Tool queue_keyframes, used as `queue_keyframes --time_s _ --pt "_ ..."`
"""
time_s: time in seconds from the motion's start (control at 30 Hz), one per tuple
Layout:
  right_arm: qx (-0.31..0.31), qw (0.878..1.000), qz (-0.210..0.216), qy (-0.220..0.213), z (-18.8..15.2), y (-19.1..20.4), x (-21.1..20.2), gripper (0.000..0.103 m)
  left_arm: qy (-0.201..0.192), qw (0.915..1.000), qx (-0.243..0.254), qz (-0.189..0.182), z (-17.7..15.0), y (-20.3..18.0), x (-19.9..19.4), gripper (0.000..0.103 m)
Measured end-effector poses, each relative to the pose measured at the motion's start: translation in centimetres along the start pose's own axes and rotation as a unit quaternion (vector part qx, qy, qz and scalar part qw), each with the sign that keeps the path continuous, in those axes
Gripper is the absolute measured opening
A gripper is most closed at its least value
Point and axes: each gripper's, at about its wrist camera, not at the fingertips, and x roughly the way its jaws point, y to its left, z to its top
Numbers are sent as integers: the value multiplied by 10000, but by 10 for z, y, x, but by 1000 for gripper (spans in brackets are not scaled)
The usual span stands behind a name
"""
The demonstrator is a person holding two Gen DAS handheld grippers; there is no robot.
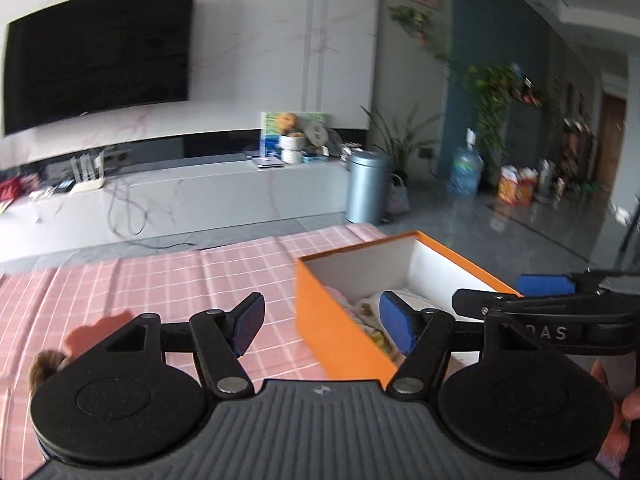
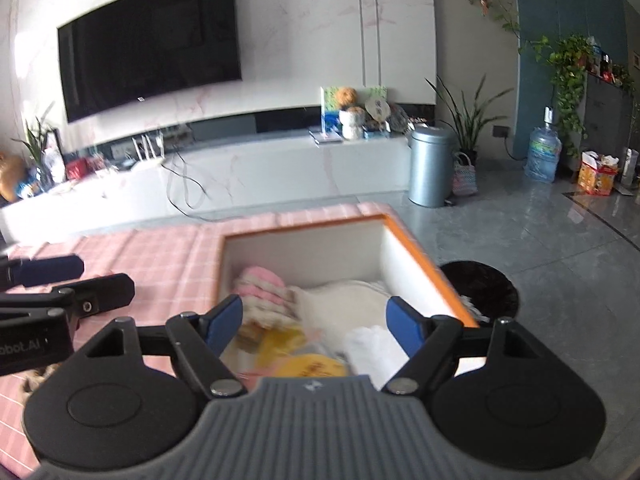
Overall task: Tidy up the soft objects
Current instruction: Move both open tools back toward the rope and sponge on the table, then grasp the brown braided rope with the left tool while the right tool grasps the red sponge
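An orange box (image 1: 340,332) with white inside walls stands on a pink checked tablecloth (image 1: 168,280). In the right wrist view the box (image 2: 424,264) holds several soft things: a pink and cream knit piece (image 2: 262,286), white fluffy cloth (image 2: 344,304), a white piece (image 2: 370,346) and yellow items (image 2: 308,364). My left gripper (image 1: 322,326) is open and empty over the box's left wall. My right gripper (image 2: 314,326) is open and empty above the box's contents. A pink soft thing (image 1: 96,330) and a brown furry thing (image 1: 44,366) lie on the cloth at the left.
A low white TV bench (image 2: 248,176) with a wall TV (image 2: 148,40) lies beyond the table. A grey metal bin (image 2: 430,166), plants and a water jug (image 2: 542,154) stand on the grey floor at the right. A black bin (image 2: 486,288) sits beside the box.
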Motion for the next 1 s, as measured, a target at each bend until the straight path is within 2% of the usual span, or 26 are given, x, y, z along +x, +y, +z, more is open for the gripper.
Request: queue_keyframes --time_s 0.2,0.43,0.47,0.6,0.7,0.8,1.0 --pt "-258 9984 460 -202 -6 41 -5 78 270 9964 -773 233 -14 55 -17 79" --pt "-751 9925 960 67 -16 94 13 77 626 9884 -1169 739 -49 99 -24 83" --pt "-840 9912 1014 119 -19 103 15 75 635 9857 -1274 900 -56 106 -28 86" --pt "-1153 9841 1291 402 -30 133 36 68 613 9722 -1654 1543 -65 129 -34 87" --pt "-1395 9783 1418 574 -37 155 55 63 645 9662 -1720 1807 -67 146 -35 88" --pt "-1537 9737 1504 758 -38 172 78 62 767 9588 -1712 2132 -71 161 -31 88" --pt "-1713 9658 1641 1046 -43 213 131 60 1046 9458 -2151 2198 -77 197 -14 88"
